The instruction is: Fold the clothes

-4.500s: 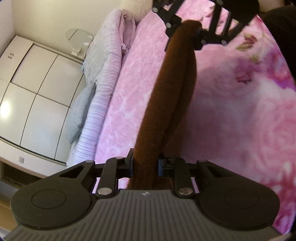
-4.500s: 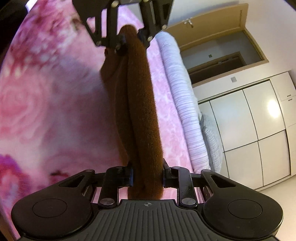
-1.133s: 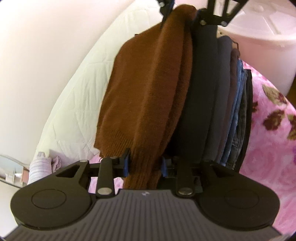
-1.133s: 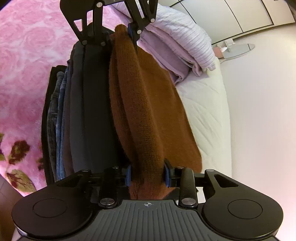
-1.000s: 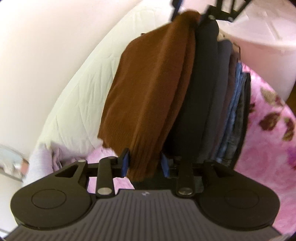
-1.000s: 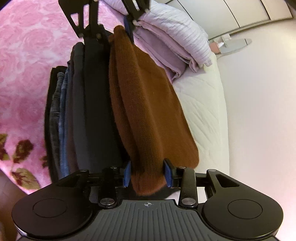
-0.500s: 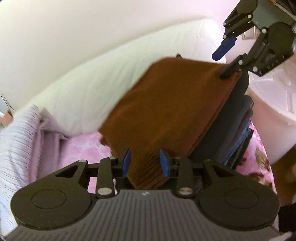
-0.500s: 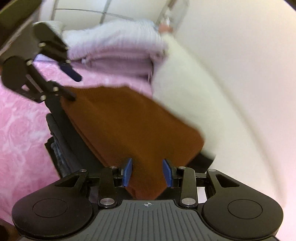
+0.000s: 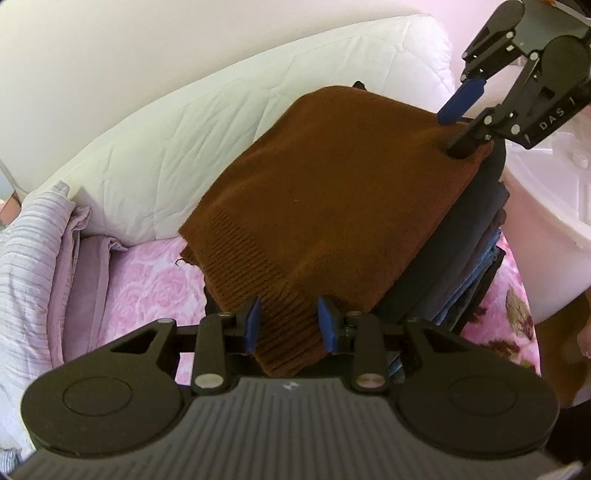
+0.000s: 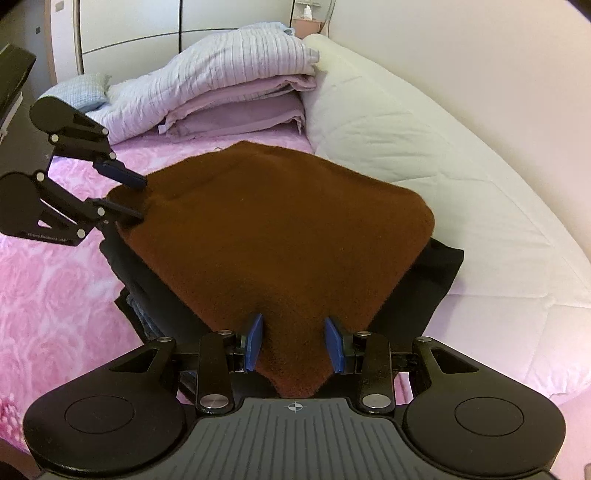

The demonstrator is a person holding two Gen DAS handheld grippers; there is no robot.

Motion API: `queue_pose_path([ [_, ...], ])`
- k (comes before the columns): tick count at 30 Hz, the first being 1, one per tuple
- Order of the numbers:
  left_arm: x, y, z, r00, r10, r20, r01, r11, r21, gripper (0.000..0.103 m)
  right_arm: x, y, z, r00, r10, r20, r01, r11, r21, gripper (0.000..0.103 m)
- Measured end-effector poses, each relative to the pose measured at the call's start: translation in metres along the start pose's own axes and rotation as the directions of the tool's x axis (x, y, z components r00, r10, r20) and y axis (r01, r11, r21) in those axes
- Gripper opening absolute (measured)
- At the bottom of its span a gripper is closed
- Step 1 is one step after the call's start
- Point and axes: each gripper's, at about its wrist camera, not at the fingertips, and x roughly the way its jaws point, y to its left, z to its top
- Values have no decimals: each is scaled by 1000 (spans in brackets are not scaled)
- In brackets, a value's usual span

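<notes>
A folded brown knit sweater (image 9: 332, 206) lies flat on top of a stack of folded dark clothes and jeans (image 9: 469, 258) on the pink floral bed. My left gripper (image 9: 290, 325) is open, its blue pads either side of the sweater's ribbed corner. My right gripper (image 10: 293, 343) is open around the opposite corner of the sweater (image 10: 280, 229). Each gripper shows in the other's view, the right gripper (image 9: 461, 118) and the left gripper (image 10: 129, 195), with jaws apart at the sweater's edge.
A white quilted pillow (image 9: 207, 122) lies behind the stack. Folded lilac bedding (image 10: 229, 85) sits beside it. A white plastic tub (image 9: 546, 229) stands close to the stack. White wardrobe doors (image 10: 122, 26) are in the background.
Both grippers carried the hanging sweater to the clothes stack, laid it flat on top, and opened their jaws, letting it go.
</notes>
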Motion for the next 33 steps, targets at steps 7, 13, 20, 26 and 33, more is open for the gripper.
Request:
queue_pose_path([
  [7,-41,9,-4,999,50,6,-47,974,-223,68,-42,1,-10,994,21,106,-43,976,213,60],
  [13,-77,-11,-35,998,49,34,-29,900,-435,82,-78,32,-41,994,-38,105,-3,929,370,77],
  [20,-134,-42,-80,1000,-16,-1,13,821,-571,80,-123,96,-77,987,-152,44,113,872,477,81],
  [26,-203,-78,-105,1000,-8,4,9,855,-518,81,-172,153,-91,977,-207,48,153,844,514,81],
  [33,-255,-95,-117,1000,21,12,-9,811,-585,93,-208,200,-92,963,-268,17,218,818,532,91],
])
